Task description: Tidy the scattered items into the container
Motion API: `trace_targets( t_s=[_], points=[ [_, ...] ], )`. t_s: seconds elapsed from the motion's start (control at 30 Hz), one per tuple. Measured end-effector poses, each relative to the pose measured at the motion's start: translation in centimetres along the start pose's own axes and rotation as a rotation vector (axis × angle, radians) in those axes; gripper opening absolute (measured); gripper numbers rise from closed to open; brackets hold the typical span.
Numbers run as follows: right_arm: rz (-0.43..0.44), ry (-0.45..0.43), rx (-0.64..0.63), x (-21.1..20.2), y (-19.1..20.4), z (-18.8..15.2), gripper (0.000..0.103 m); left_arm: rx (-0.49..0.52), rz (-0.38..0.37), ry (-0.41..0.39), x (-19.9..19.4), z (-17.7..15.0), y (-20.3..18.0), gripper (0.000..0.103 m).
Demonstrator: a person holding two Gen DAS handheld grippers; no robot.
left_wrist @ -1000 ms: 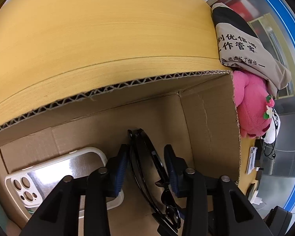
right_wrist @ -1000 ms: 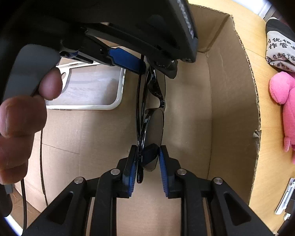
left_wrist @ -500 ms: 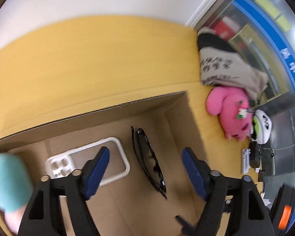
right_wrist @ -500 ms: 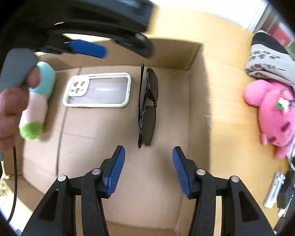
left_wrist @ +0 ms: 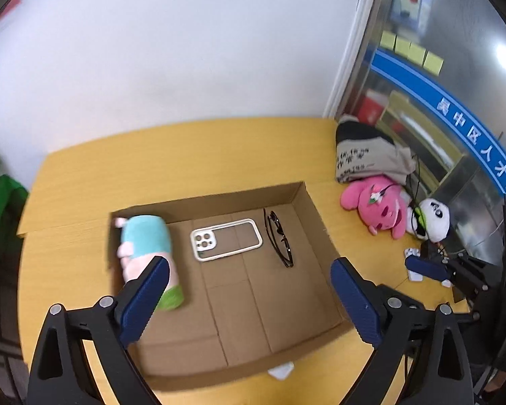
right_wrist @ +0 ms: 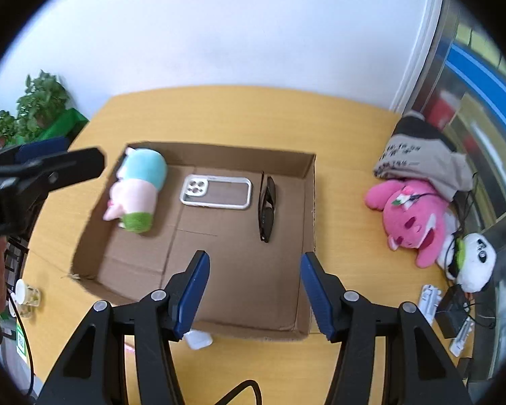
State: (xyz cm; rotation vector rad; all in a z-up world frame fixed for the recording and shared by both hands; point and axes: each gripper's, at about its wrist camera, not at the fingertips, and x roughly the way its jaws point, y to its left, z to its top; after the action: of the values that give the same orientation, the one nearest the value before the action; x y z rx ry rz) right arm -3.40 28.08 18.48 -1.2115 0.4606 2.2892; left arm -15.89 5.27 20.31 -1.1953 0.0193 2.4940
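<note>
Cardboard box (left_wrist: pixel 286 330), shallow, brown and open-topped, on yellow wooden tabletop (left_wrist: pixel 185 148), seen from above in both views. Inside, three items in a row along the far wall: striped plush roll (left_wrist: pixel 148 249) in teal, pink and green at 9 o'clock, white-rimmed clear phone case (left_wrist: pixel 226 239) at centre, black folded sunglasses (left_wrist: pixel 280 239) at 3 o'clock, none touching. Left gripper (left_wrist: pixel 249 300) above the box, blue-padded jaws spread wide and opening, nothing between the pads. Right gripper (right_wrist: pixel 254 290) likewise above the near half of the box, jaws apart and opening, empty.

Shown only from the right wrist: potted green plant (right_wrist: pixel 33 108) at 10 o'clock, glass cup (right_wrist: pixel 28 295) on the table at 8 o'clock, small white case (right_wrist: pixel 199 339) just outside the box's near wall, mostly hidden behind a finger, and the left gripper's black arm reaching in from 9 o'clock. Shown only from the left wrist: blue sign band with white characters (left_wrist: pixel 472 135) at 2 o'clock and yellow sticky notes (left_wrist: pixel 411 50) above it.

Common to both, at 3 o'clock well clear of the box: pink plush toy (left_wrist: pixel 377 206), panda plush (left_wrist: pixel 433 219) touching it, and grey printed cloth bag (left_wrist: pixel 364 158) behind.
</note>
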Motion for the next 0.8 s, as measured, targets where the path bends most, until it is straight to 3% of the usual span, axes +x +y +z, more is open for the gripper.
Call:
trace_targets(
  t_s=[0.33,0.8],
  points=[
    [-0.016,-0.066,0.026,-6.7,1.1,-2.7,0.056,-0.025,0.014,-0.079,-9.0,-3.7,-1.8,0.101],
    [-0.019,-0.090,0.029,-9.5,1.5,-4.9,0.056,-0.021,0.034,-0.086,-11.9,-5.9,-3.8,0.101]
  ],
)
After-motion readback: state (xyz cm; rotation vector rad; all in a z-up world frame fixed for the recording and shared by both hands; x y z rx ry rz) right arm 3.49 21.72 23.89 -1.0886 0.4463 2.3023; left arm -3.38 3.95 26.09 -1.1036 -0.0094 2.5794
